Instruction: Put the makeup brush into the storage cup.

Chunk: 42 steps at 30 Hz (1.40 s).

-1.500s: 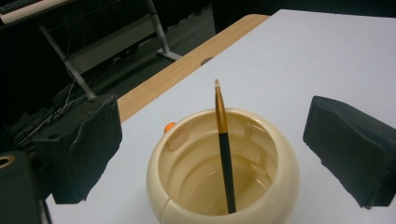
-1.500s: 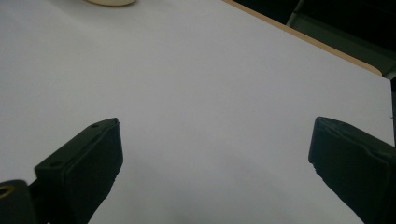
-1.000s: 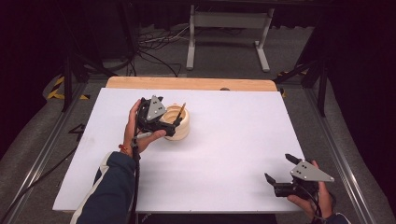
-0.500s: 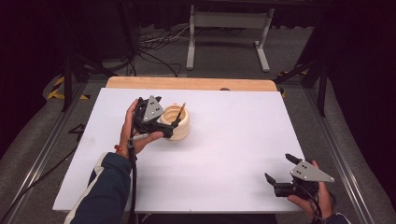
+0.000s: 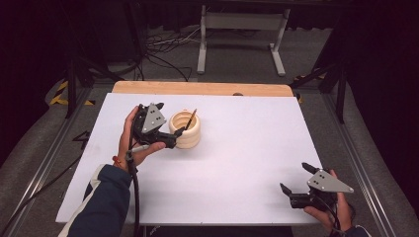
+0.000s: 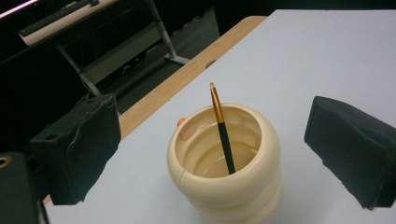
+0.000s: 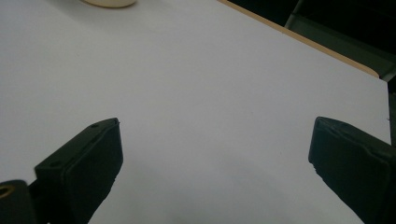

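A cream ribbed cup (image 5: 187, 131) (image 6: 224, 163) stands on the white table (image 5: 237, 148), left of centre. A thin brush (image 5: 189, 120) (image 6: 222, 128) with a black handle and gold ferrule leans inside it, tip up. My left gripper (image 5: 173, 136) (image 6: 219, 158) is held just left of the cup, open, its jaws wide apart on either side of the cup without touching it. My right gripper (image 5: 296, 180) (image 7: 212, 172) hovers open over bare table near the front right corner, nothing between its jaws.
A wooden strip (image 5: 197, 89) borders the table's far edge. Behind it stand a metal frame (image 5: 242, 29) and floor cables (image 5: 158, 49). The cup's base (image 7: 109, 2) peeks in at the top of the right gripper view.
My left gripper has drawn slightly back and left from the cup. The right gripper has stayed put.
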Available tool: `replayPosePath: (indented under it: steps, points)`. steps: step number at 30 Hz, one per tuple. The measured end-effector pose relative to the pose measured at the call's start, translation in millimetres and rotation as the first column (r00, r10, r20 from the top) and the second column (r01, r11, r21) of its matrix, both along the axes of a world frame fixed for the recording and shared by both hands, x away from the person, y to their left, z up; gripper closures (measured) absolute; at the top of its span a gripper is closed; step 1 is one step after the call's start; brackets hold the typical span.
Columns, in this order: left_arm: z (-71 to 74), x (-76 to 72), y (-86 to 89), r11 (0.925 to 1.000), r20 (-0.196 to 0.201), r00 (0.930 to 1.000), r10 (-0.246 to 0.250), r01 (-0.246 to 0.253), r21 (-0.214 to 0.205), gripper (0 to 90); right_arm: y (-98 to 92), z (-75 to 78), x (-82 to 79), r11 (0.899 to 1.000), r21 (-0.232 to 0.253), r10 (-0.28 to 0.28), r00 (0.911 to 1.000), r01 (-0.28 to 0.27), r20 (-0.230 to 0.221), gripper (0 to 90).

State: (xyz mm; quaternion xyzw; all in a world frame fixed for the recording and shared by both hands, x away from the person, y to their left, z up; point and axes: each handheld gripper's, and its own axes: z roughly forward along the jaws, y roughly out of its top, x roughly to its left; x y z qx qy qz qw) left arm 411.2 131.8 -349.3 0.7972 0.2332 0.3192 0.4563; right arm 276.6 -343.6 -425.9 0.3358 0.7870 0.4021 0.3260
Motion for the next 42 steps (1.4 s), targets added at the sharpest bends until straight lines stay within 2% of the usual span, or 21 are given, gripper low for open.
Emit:
replayPosePath:
  steps: [4, 6, 8, 42]
  points:
    - [-1.0, -2.2, 3.2, 1.0, 0.001, 1.0, 0.002, -0.002, 0.01, 5.1, 0.2, 0.1, 0.0, 1.0, 0.0, -0.001, 1.0, 0.001, 0.001, 3.4]
    - [-1.9, -3.6, 4.8, 0.9996, 0.0, 1.0, 0.003, -0.003, 0.027, 5.1, 0.1, 0.0, 0.0, 1.0, 0.0, -0.001, 1.0, 0.001, 0.0, 3.4]
    - [-2.3, -4.6, 6.2, 0.9997, 0.001, 1.0, 0.0, 0.0, 0.023, 5.1, -0.1, 0.0, 0.1, 1.0, 0.0, -0.002, 1.0, 0.002, 0.0, 3.4]
    - [-5.4, -25.2, 31.9, 0.9953, 0.012, 0.9999, -0.007, 0.006, 0.097, 5.4, 0.9, 0.1, 0.0, 1.0, -0.002, 0.0, 1.0, 0.0, 0.0, 3.4]
